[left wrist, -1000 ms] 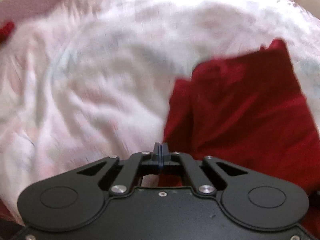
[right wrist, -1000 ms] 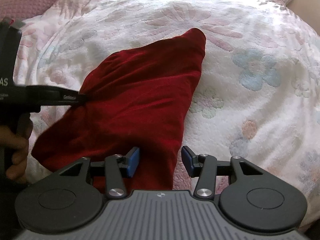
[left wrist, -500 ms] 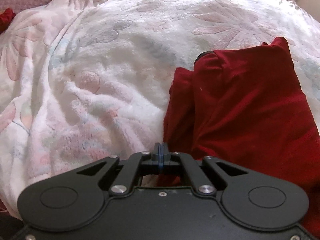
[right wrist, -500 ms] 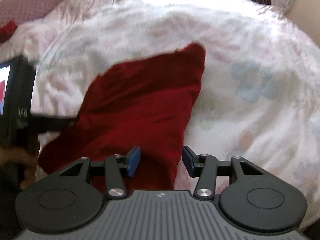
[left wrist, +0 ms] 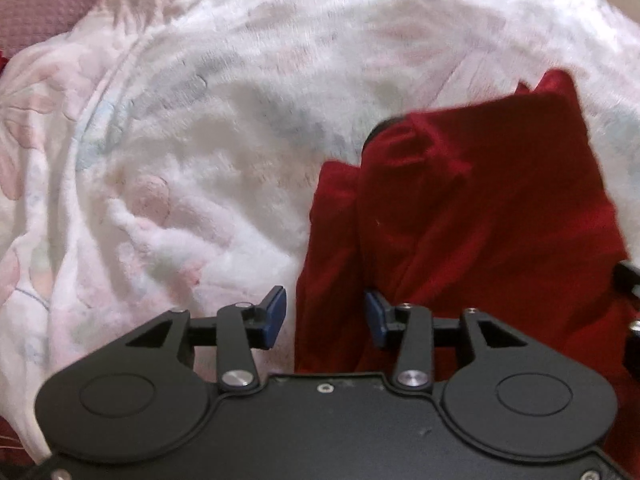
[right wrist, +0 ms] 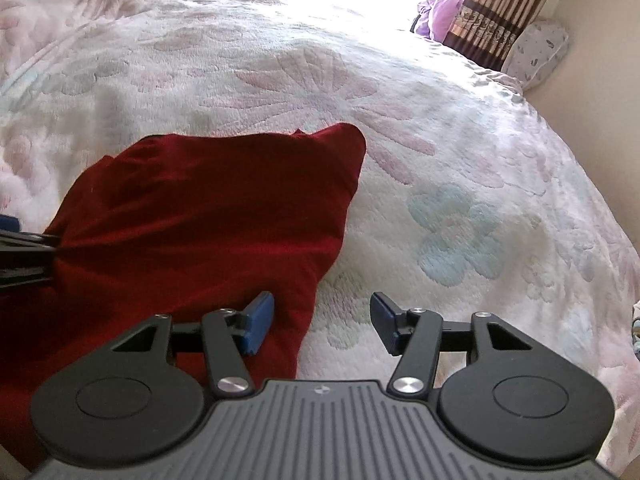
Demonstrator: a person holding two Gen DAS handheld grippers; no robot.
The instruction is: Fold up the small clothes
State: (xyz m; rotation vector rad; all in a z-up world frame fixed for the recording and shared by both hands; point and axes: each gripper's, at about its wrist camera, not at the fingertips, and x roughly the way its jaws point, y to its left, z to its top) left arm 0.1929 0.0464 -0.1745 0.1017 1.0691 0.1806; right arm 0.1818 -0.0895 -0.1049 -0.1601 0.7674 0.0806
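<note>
From our left wrist view, the left gripper has its fingers spread apart with nothing between them but cloth below; the red garment lies on the floral blanket, its left edge running right through the gap, so the right blue pad sits over the red fabric and the left one over blanket; this view's a bit blurry.

From our right wrist view, the right gripper is open too, holding nothing; the garment lies folded to the left, its right edge under the left pad; the other pad hangs over bare blanket; striped curtains sit far back.
</note>
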